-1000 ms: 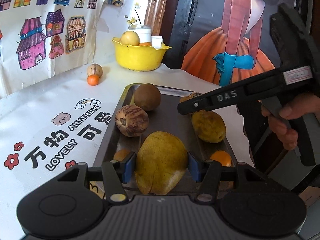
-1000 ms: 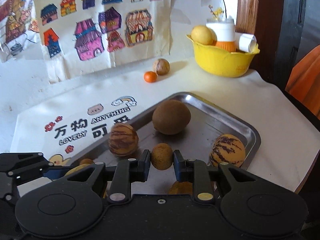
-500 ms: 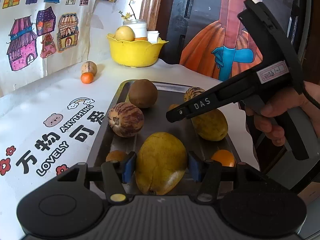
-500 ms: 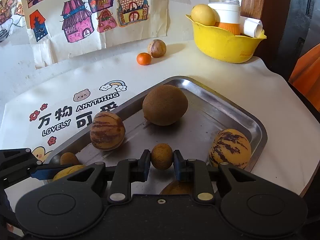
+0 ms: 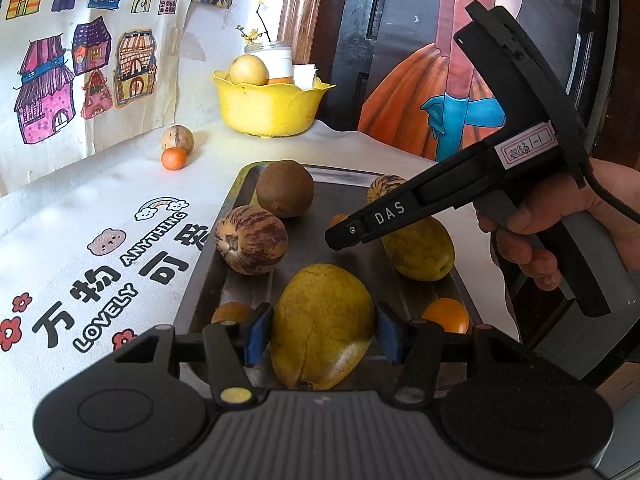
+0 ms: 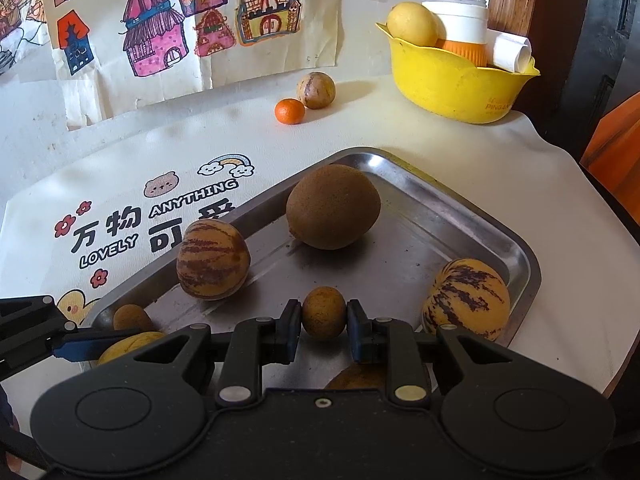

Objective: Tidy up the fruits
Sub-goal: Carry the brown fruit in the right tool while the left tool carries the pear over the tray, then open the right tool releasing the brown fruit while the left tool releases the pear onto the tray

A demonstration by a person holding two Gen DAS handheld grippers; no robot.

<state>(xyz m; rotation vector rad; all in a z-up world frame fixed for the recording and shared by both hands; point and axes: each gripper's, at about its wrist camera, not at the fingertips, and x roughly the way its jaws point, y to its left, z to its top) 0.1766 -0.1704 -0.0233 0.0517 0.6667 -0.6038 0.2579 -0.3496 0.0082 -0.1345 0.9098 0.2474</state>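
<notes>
Already clamped: right gripper [image 6: 324, 319] grips the small brown fruit [image 6: 324, 318] across its narrow middle, pads pressing both flanks, fruit poised just above the steel tray [image 6: 516, 240] near its middle. Likewise clamped: left gripper [image 5: 322, 330] holds the big yellow-green mango [image 5: 322, 326], blue pads [image 5: 256, 330] against its 2 sides, long axis running straight ahead out of the jaws, blunt end toward the camera, narrower end toward the tray's centre.

Seen from the left wrist view, the right gripper [image 5: 340, 236] reaches in from the right, pointing steeply down over the tray, well beyond the mango's far tip and apart from it.

Decisive relation, as a judgement: small fruit sits directly between the jaws with open tray floor just beneath and ahead, flanked by a striped melon [image 6: 212, 264] to the left, another striped melon [image 6: 466, 300] to the right and a large brown fruit [image 6: 334, 212] further off. Likely needs only a short drop and release, kept clear of all 3 neighbours.

Off the tray, on the counter [image 6: 460, 152]: a small orange [image 6: 289, 111] touching a pale round fruit [image 6: 316, 84], nearer the yellow bowl [image 6: 452, 84] than either hand.
</notes>
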